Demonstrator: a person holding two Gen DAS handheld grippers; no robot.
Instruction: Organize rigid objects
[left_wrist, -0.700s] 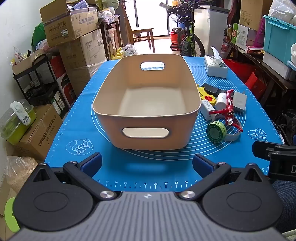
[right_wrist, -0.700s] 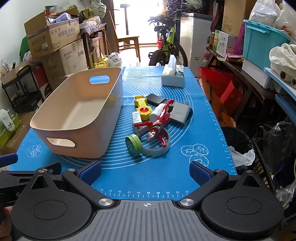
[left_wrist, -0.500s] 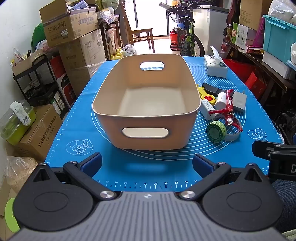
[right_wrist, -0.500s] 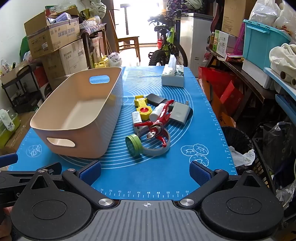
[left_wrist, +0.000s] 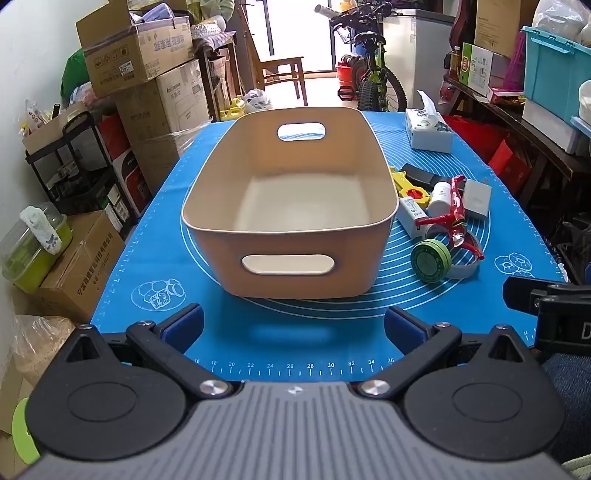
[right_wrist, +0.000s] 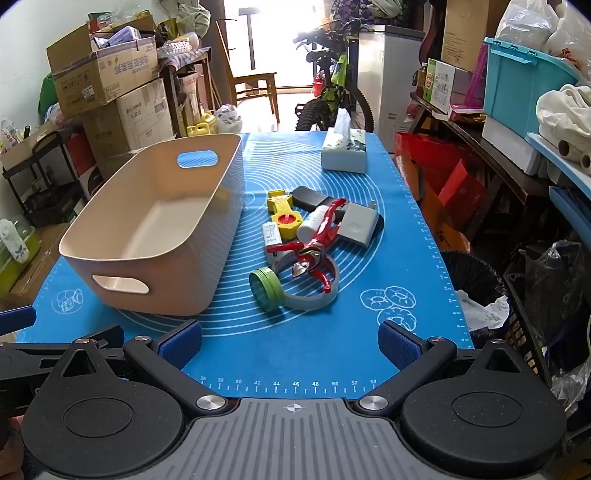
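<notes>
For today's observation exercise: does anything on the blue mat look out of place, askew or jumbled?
Yes. The beige bin stands empty while the small items lie heaped beside it: the red figure sprawls across the grey ring and white tube, and the green tin sits tipped on its edge. Nothing looks spilled or broken.

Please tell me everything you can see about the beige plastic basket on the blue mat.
The beige plastic basket is a rectangular bin with rounded corners, a thin rolled rim and an oval handle cutout in each short end. It stands upright and empty on the blue silicone mat, left of the pile of small objects. Nothing touches it but the mat.
</notes>
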